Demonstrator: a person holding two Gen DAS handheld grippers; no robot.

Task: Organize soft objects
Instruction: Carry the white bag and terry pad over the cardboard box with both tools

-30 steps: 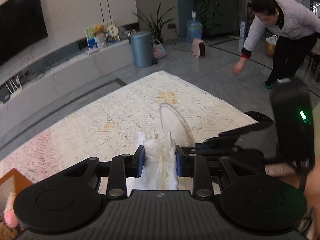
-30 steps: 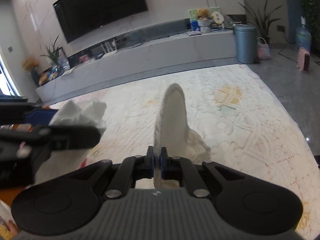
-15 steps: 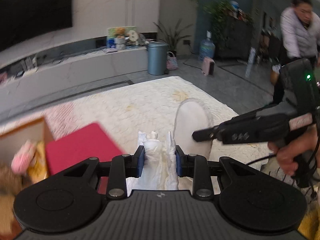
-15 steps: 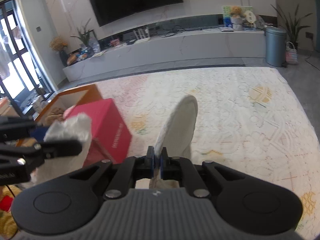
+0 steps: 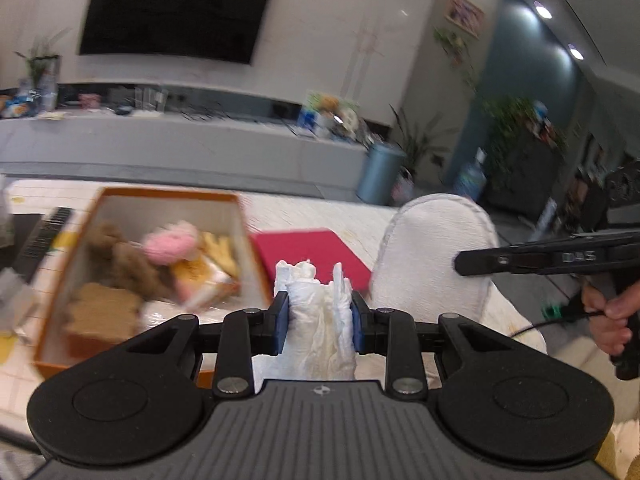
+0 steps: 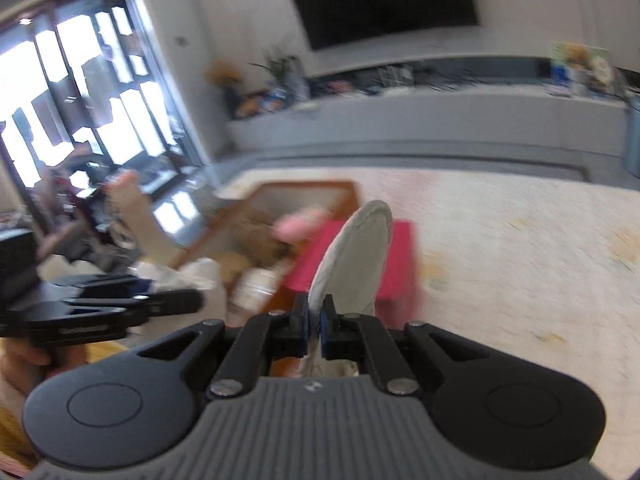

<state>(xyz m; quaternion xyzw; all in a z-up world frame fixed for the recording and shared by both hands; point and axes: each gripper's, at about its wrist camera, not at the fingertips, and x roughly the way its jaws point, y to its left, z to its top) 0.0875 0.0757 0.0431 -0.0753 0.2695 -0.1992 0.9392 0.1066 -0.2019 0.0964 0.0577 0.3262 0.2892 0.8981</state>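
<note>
While pinched upright, slipper (image 6: 352, 256) white, terry-textured; crumpled tissue (image 5: 318, 312) white.

"das" on the right hand-held gripper (image 5: 472, 263).

Someone's living room, big wall TV (image 5: 176, 8) up top, long low media console (image 5: 180, 140) under it, patterned rug (image 6: 520, 248), houseplants (image 5: 516, 128) at right, tall windows (image 6: 88, 92) upper left

Left gripper (image 5: 319, 312): black linkage arms, blue pads, silver screws, ribbed grey housing; right gripper (image 6: 315, 322) identical.
</note>
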